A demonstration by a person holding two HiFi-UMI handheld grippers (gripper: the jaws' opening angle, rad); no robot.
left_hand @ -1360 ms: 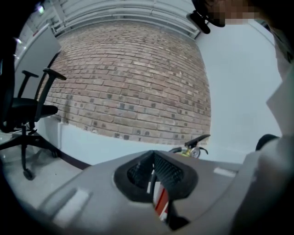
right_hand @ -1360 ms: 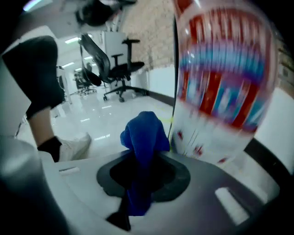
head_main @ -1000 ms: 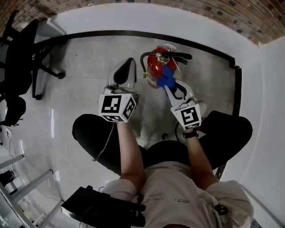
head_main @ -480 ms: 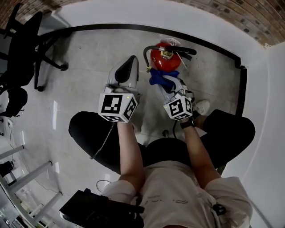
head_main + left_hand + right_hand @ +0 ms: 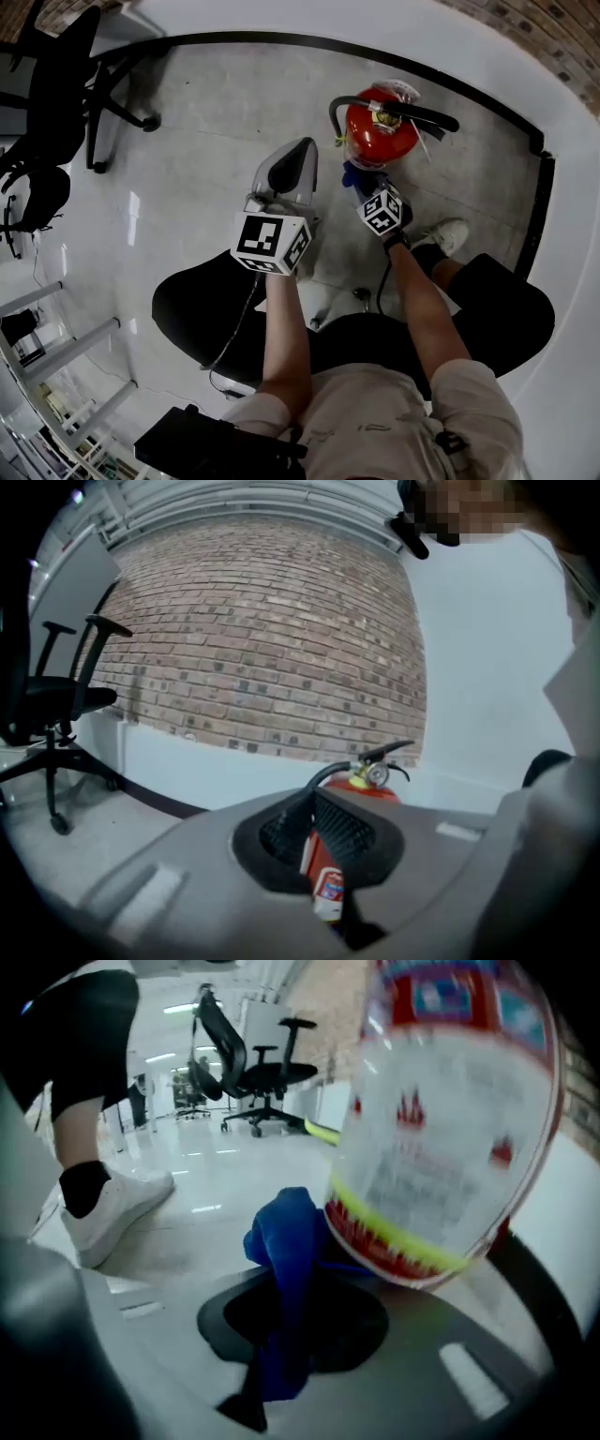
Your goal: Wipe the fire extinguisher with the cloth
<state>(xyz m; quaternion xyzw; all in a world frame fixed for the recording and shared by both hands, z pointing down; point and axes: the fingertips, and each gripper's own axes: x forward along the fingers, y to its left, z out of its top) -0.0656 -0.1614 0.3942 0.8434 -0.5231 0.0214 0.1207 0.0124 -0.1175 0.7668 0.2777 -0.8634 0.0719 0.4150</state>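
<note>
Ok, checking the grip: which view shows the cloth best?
Right gripper view: the cloth sits pinched between the jaws, beside the fire extinguisher. Head view catches only its blue edge; left gripper view shows none.

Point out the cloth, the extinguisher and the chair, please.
cloth (image 5: 286, 1279), right gripper view, on its middle fold.
extinguisher (image 5: 367, 139), head view, on the red shoulder.
chair (image 5: 47, 701), left gripper view, on the seat.
</note>
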